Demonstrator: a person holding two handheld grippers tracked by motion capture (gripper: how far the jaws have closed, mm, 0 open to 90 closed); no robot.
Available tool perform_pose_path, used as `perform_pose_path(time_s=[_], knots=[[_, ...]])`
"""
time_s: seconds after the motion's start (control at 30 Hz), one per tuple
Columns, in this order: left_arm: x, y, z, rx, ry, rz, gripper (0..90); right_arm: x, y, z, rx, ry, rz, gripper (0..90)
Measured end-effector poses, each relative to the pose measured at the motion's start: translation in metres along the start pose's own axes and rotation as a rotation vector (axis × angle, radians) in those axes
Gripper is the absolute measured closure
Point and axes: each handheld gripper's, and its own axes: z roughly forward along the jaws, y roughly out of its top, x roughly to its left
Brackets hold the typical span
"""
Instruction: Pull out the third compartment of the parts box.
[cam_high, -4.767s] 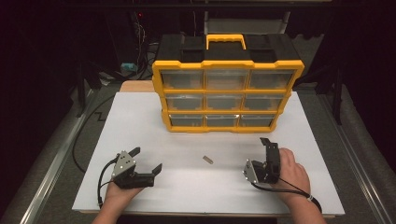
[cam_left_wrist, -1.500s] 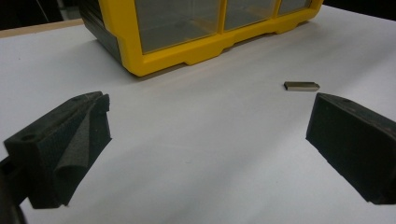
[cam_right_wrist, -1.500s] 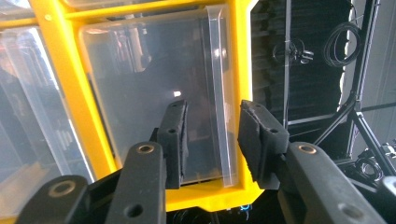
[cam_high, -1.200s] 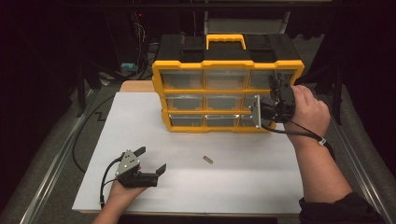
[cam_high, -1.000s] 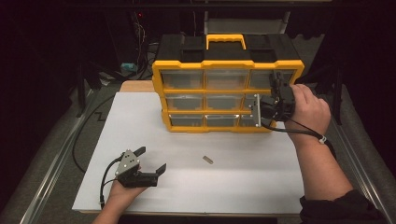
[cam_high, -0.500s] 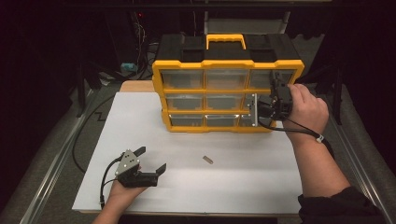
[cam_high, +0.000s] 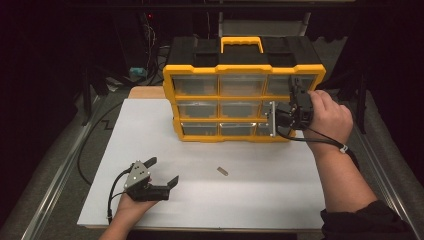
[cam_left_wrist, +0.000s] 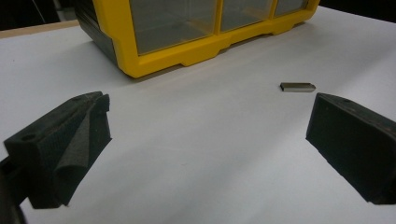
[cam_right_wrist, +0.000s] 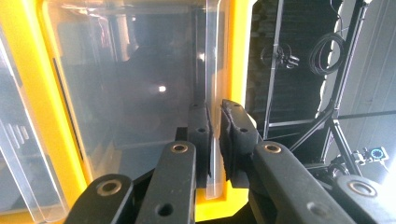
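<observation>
A yellow-and-black drawer organizer (cam_high: 242, 95) with clear drawers stands at the back of the white table (cam_high: 260, 200). My right gripper (cam_high: 293, 95) is at its right-hand column, turned on its side. In the right gripper view the jaws (cam_right_wrist: 215, 112) have just been closing and now pinch the edge of a clear drawer (cam_right_wrist: 140, 84) next to the yellow frame (cam_right_wrist: 23, 93). My left gripper (cam_high: 162, 171) rests open on the table's front left, nothing between its fingers (cam_left_wrist: 210, 107). A small grey metal piece (cam_high: 222, 171) (cam_left_wrist: 297, 87) lies on the table to its right.
The organizer's yellow base (cam_left_wrist: 187, 51) sits ahead of the left gripper. Metal rails (cam_high: 55, 175) run along both sides of the table. Cables and dark stands (cam_right_wrist: 327, 46) fill the space behind and to the right of the organizer.
Since the earliest frame my right hand has gone from the table's front right up to the organizer's right column. Over the last second both hands have stayed put.
</observation>
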Motion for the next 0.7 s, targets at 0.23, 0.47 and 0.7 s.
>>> perform_pose_path(time_s=[0.23, 0.47, 0.7], knots=[[-0.001, 0.000, 0.001, 0.006, 0.000, 0.007, 0.8, -0.001, -0.001, -0.004, -0.007, 0.001, -0.006, 84.0], [-0.001, 0.000, 0.000, 0.006, 0.001, 0.008, 0.8, -0.003, -0.005, -0.014, -0.018, 0.000, -0.007, 84.0], [-0.002, 0.000, 0.000, 0.005, 0.003, 0.009, 0.8, -0.005, -0.007, -0.022, -0.026, 0.004, -0.011, 83.9]])
